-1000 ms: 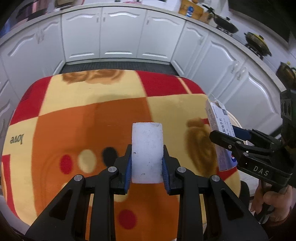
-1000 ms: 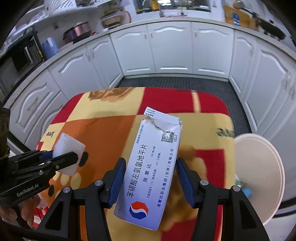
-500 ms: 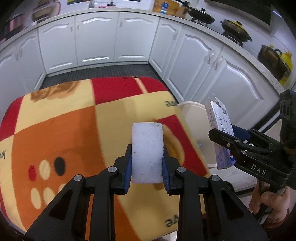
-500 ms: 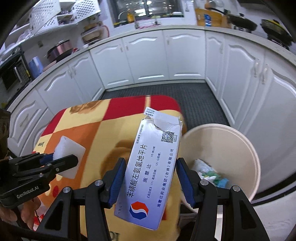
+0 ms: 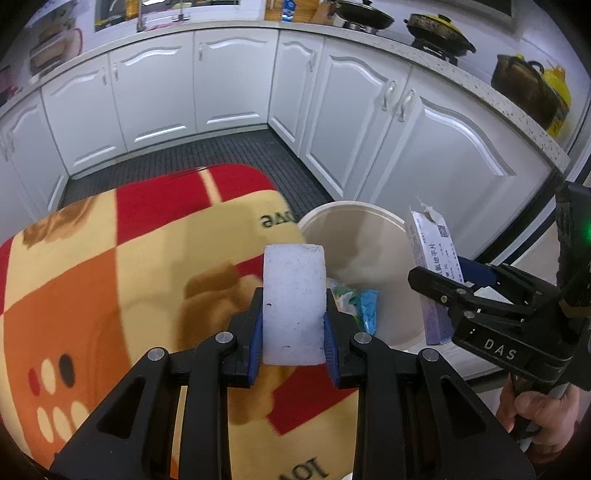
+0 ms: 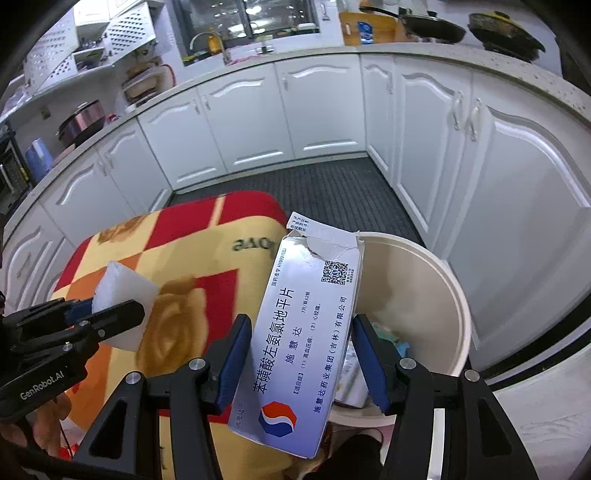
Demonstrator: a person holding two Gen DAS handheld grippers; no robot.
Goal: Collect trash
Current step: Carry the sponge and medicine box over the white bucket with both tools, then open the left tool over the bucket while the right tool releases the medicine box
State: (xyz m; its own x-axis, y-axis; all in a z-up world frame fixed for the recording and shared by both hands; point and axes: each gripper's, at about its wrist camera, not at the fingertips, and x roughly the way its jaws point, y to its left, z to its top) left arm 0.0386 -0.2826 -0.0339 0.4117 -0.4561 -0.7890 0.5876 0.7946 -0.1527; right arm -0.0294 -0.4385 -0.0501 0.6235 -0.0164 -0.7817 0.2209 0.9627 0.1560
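My left gripper point(image 5: 293, 343) is shut on a white foam block point(image 5: 293, 302), held above the table's right edge, next to a cream trash bin point(image 5: 369, 218). It also shows in the right wrist view point(image 6: 110, 317), with the foam block point(image 6: 123, 295) in it. My right gripper point(image 6: 304, 365) is shut on a torn white medicine box point(image 6: 306, 332) with blue Chinese print, held over the near left rim of the bin point(image 6: 436, 280). The box also shows in the left wrist view point(image 5: 434, 273). The bin holds some crumpled wrappers point(image 5: 364, 304).
The table is covered by a red, orange and yellow blanket point(image 5: 110, 280). White kitchen cabinets point(image 5: 229, 81) wrap around the room. A dark floor mat point(image 6: 325, 188) lies beyond the table. Pots point(image 5: 439, 35) stand on the counter at the right.
Both grippers have swung right with their loads, from over the blanket to the bin. The bin now fills the right of both views, and its contents have come into sight.
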